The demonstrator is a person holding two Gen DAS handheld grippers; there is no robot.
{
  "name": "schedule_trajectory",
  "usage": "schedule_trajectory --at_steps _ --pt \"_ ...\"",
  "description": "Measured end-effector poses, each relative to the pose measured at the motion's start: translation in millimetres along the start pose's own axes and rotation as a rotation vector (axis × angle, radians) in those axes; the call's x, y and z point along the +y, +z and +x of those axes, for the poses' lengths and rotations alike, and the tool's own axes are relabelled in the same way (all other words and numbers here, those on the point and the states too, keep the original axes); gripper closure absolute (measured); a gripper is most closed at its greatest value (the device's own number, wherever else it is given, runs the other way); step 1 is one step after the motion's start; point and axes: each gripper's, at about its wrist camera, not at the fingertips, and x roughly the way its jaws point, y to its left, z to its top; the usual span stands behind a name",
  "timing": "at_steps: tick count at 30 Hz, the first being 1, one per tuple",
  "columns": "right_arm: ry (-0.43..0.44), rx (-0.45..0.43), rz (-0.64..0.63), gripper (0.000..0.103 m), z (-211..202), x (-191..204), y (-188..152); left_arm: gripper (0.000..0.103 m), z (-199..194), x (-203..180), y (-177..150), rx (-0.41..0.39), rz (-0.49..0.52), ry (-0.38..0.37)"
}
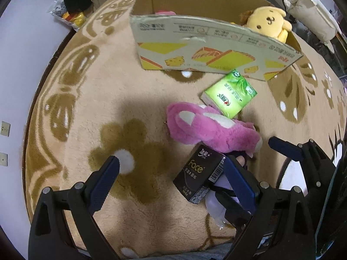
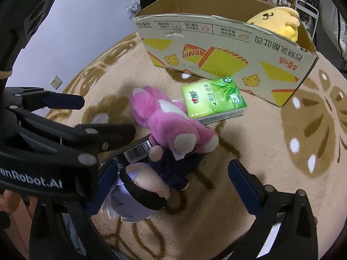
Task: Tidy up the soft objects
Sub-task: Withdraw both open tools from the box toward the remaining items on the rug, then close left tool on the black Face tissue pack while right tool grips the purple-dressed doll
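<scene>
A pink plush (image 1: 208, 127) (image 2: 171, 121) lies on the rug, touching a green tissue pack (image 1: 229, 93) (image 2: 213, 99). A black tissue pack (image 1: 201, 175) (image 2: 134, 151) lies between the fingers of my open left gripper (image 1: 172, 162) (image 2: 108, 116), close to its right finger and not clamped. A small doll (image 2: 141, 195) (image 1: 214, 208) with pale hair and a dark purple body lies inside my open right gripper (image 2: 172, 165), against its left finger. A cardboard box (image 1: 206, 43) (image 2: 227, 49) behind holds a yellow plush (image 1: 269, 21) (image 2: 279, 19) and something pink (image 1: 164, 12).
Everything rests on a round beige rug (image 1: 86, 112) (image 2: 271, 151) with brown flowers. A snack bag (image 1: 65, 15) lies at its far left edge beside the wall. A padded white coat (image 1: 312, 10) sits at the far right. One blue finger (image 1: 286, 150) of the right tool shows low right.
</scene>
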Motion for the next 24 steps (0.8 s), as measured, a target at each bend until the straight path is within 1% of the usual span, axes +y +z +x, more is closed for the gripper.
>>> schedule_trajectory --at_steps 7,17,24 --pt "0.018 0.006 0.002 0.000 2 0 0 0.007 10 -2 3 0.038 0.005 -0.014" --pt "0.021 0.021 -0.012 0.000 10 4 2 0.007 22 -9 1 0.090 0.021 -0.037" --pt "0.032 0.032 0.004 0.000 12 2 2 0.007 32 -9 7 0.120 0.002 -0.036"
